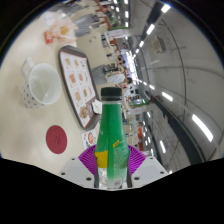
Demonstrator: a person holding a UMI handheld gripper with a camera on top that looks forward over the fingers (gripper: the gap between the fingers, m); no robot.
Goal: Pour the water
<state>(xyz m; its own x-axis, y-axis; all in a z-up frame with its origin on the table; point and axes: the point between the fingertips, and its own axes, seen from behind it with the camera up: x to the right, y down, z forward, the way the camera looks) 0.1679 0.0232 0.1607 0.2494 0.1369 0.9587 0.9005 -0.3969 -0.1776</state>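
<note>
A green plastic bottle (111, 135) with a dark cap and a yellow label stands upright between my fingers. My gripper (111, 160) is shut on the bottle; both purple pads (91, 157) press its sides, near its lower half. A white cup (40, 84) sits on the pale table (30, 130), off to the left beyond the fingers. The bottle's base is hidden below the fingers.
A laminated menu card (76, 73) lies on the table beyond the cup. A red round coaster (57, 138) lies close to the left finger. Small items (57, 33) sit at the table's far end. A long hall with ceiling lights (170, 60) stretches to the right.
</note>
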